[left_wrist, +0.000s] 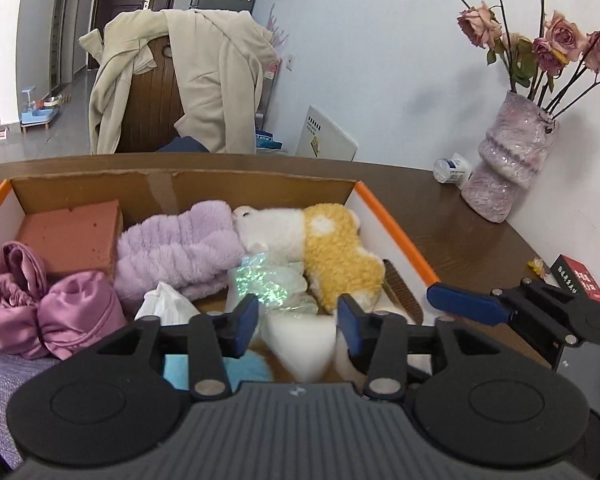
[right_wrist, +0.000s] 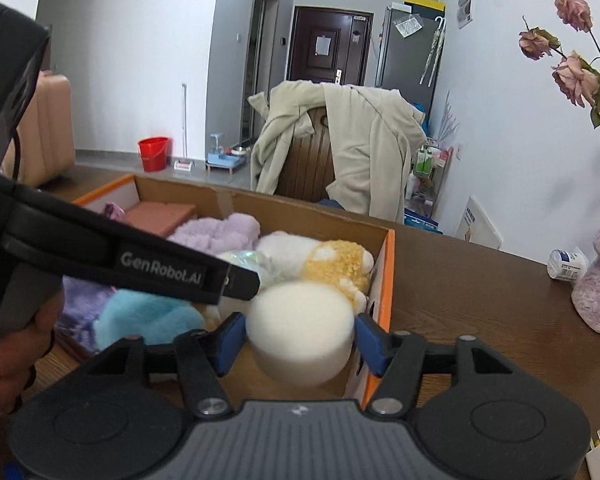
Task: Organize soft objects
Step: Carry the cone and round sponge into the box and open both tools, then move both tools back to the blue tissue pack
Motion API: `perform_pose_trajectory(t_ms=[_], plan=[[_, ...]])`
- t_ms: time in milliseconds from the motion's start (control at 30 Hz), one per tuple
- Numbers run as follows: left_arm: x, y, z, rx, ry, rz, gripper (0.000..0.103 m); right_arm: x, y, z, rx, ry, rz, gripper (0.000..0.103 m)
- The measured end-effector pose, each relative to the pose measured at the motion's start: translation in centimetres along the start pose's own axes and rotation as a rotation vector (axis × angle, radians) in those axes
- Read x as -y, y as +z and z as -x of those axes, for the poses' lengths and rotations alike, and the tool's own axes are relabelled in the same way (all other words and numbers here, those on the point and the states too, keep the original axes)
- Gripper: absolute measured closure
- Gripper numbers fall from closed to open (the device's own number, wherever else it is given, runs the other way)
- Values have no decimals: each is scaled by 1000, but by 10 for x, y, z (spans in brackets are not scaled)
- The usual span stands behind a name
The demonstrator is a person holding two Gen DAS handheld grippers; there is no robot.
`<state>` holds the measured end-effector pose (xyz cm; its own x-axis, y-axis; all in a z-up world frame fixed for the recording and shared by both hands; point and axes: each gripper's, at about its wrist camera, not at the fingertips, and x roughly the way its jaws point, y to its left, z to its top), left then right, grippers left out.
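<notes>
An orange-rimmed cardboard box [left_wrist: 396,232] [right_wrist: 386,280] holds soft things: a lilac fluffy cloth [left_wrist: 176,248], a yellow-and-white plush toy [left_wrist: 332,248] [right_wrist: 332,260], pink satin fabric [left_wrist: 60,312], a terracotta sponge block [left_wrist: 72,236], an iridescent bag [left_wrist: 268,280], a blue fluffy piece [right_wrist: 140,316]. My left gripper [left_wrist: 298,326] is open over the box's near end, with a white foam wedge [left_wrist: 300,344] below and between its fingers. My right gripper [right_wrist: 300,340] is shut on a white round foam sponge [right_wrist: 304,328] above the box's near right corner.
The box sits on a dark wooden table [left_wrist: 480,248]. A pink vase with dried roses [left_wrist: 508,160] and a small white bottle [left_wrist: 452,170] stand at the right by the wall. A red box [left_wrist: 580,280] lies nearby. A chair draped with a beige coat [left_wrist: 188,80] stands behind.
</notes>
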<state>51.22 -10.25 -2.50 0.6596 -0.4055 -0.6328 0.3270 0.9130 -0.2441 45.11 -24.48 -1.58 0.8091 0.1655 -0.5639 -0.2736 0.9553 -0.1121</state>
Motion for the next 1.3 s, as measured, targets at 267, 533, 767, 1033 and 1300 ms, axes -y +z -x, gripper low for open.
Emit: perform_pose_trajectory(t_ms=[267, 533, 767, 1033, 1300], plan=[[0, 1, 21, 37, 6, -15, 38, 4, -2, -2, 17, 25, -6, 30], [1, 6, 103, 155, 63, -57, 30, 20, 14, 54, 92, -19, -17, 28], [15, -28, 195, 260, 97, -116, 20, 15, 14, 126, 179, -21, -29, 24], [25, -107, 265, 345, 222, -126, 16, -8, -24, 211, 275, 15, -69, 18], [38, -186, 318, 392, 254, -74, 10, -42, -84, 269, 310, 70, -133, 14]])
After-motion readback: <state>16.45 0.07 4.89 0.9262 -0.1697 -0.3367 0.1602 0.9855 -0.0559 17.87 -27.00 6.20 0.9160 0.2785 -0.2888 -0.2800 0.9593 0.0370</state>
